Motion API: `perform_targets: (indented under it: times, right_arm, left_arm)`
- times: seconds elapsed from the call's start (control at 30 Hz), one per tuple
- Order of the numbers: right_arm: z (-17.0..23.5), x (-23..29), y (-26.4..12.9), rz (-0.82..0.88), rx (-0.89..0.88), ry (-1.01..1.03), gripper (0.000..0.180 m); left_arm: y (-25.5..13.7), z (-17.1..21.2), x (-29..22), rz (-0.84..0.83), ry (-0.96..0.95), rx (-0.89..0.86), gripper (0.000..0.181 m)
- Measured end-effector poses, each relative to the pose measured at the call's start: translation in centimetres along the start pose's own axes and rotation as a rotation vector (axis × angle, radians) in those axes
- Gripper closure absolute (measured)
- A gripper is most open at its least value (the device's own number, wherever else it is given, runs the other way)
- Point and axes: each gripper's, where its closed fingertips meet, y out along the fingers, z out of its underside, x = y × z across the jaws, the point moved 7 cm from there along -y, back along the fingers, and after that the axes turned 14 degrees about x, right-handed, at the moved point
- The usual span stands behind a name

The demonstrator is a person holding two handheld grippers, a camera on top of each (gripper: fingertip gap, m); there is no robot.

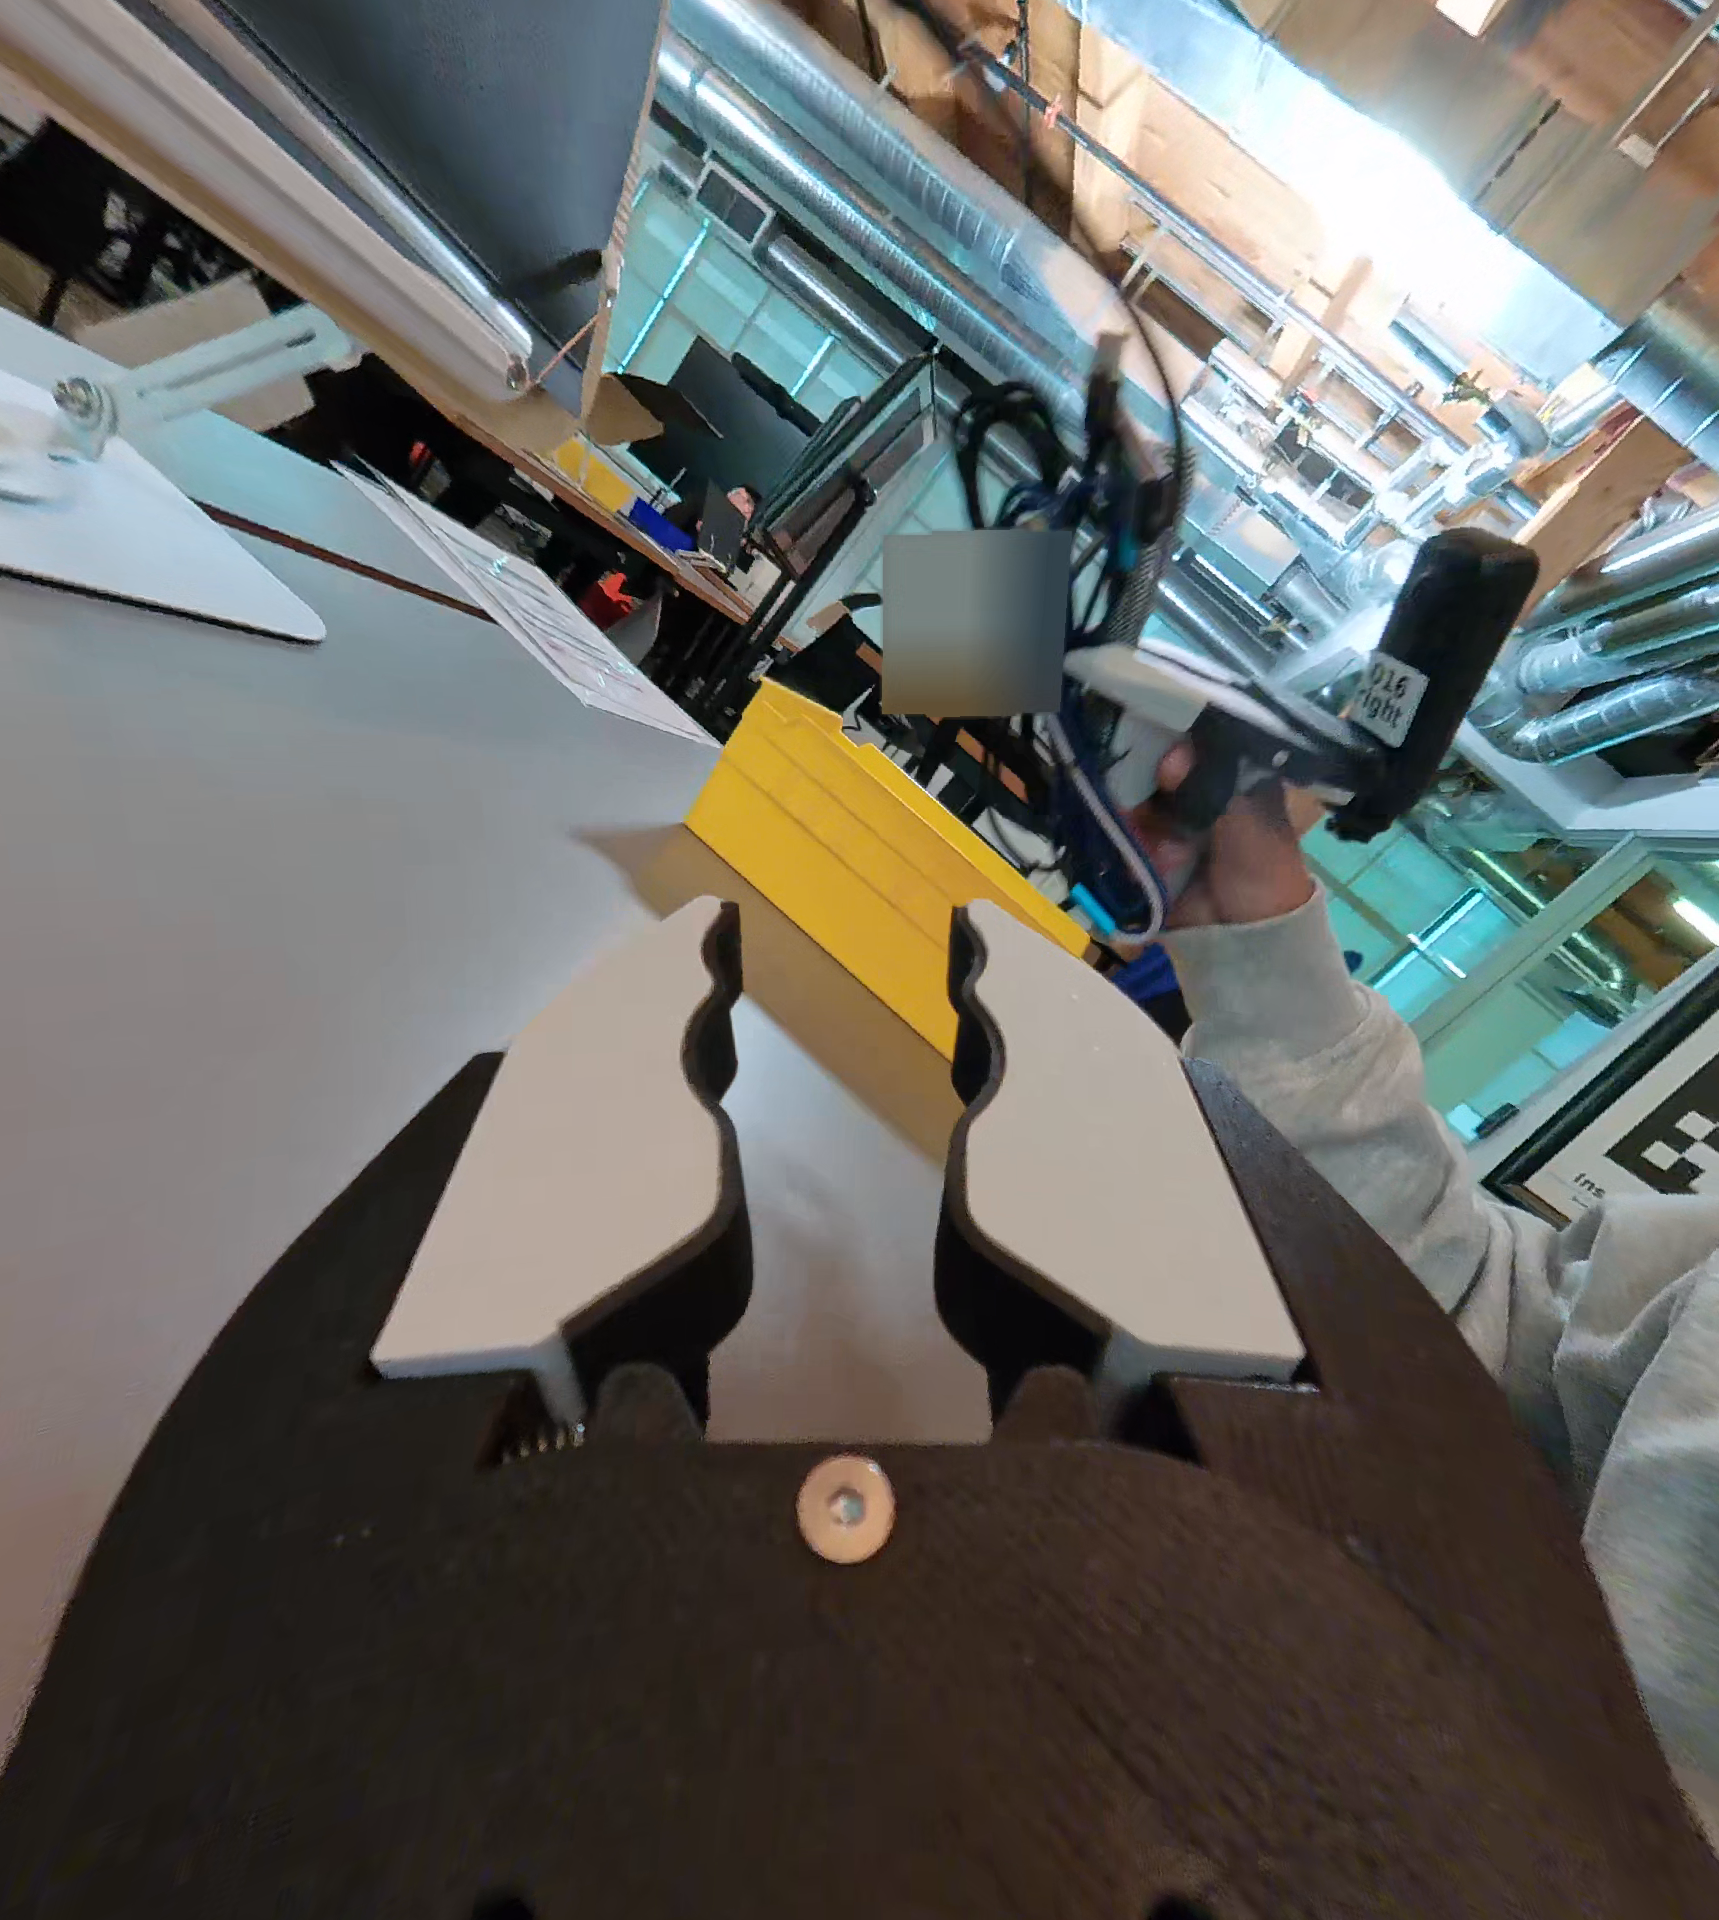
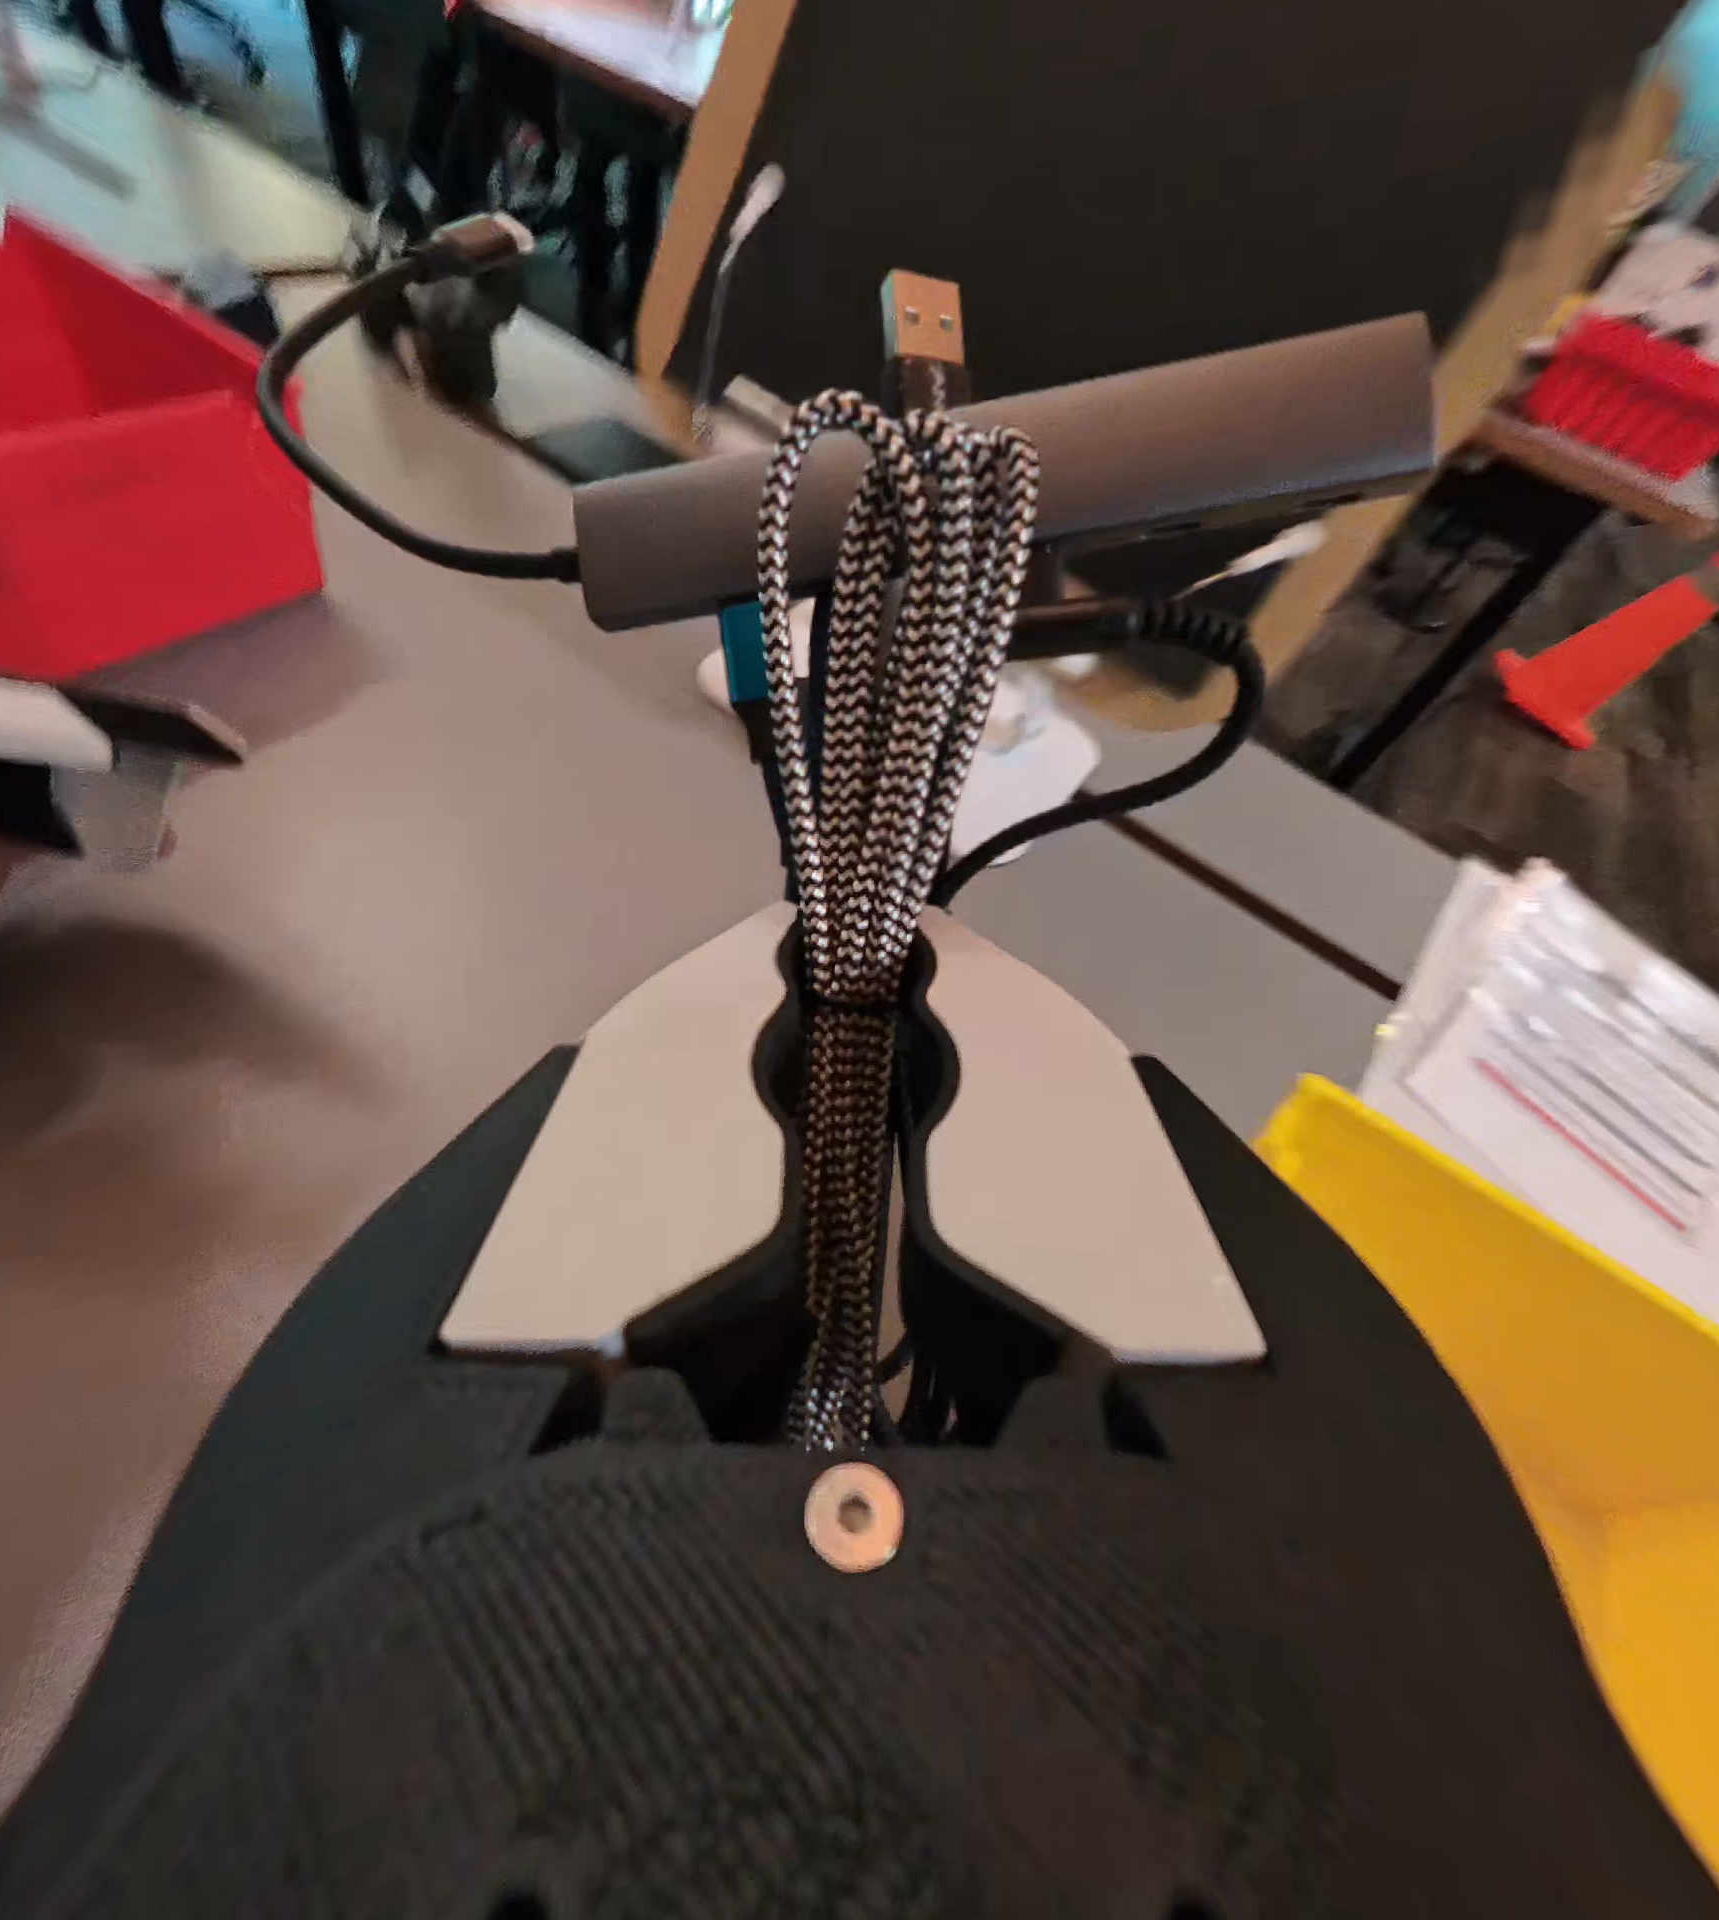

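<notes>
Between my right gripper's [image 2: 850,966] jaws I find a bundle of braided black-and-white cable [image 2: 881,665], clamped tight; its loops drape over a grey hub [image 2: 1146,436] lifted above the table [image 2: 481,831]. Left gripper [image 1: 839,971] stands with jaws apart, holding nothing, low over the table and pointing at a yellow bin [image 1: 865,831]. A red bin [image 2: 76,447] sits on the table further back.

Braided cable [image 2: 860,790]: black-white zigzag weave. Hub [image 2: 1125,457]: dark grey. Bins: 1 yellow [image 1: 865,852], 1 red [image 2: 76,457]. Cone [image 2: 1613,644]: orange. Gripper fingers [image 1: 564,1164]: light grey on black.
</notes>
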Motion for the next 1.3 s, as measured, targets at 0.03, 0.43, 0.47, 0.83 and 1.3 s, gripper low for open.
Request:
perform_targets:
  times: [0.03,0.43,0.47,0.83,1.3]
  right_arm:
    - [-0.3,-1.3,-1.6,0.032,-0.025,0.025,0.165]
    - [10.4,-14.9,-11.8,0.412,0.343,0.277,0.164]
    - [11.4,-15.2,-12.0,0.4,0.397,0.289,0.164]
    - [16.3,-12.3,-3.8,0.424,0.737,0.131,0.165]
    - [18.5,-12.0,-0.5,0.271,0.701,0.213,0.155]
  left_arm:
    - [0.1,0.0,0.0,0.007,-0.004,-0.001,0.142]
    - [2.5,0.3,0.1,0.021,0.01,0.036,0.147]
    - [2.8,0.4,0.3,0.025,0.003,0.04,0.147]
    - [6.2,1.1,1.3,0.145,-0.135,0.086,0.147]
    - [5.7,1.1,2.3,0.185,-0.23,0.057,0.144]
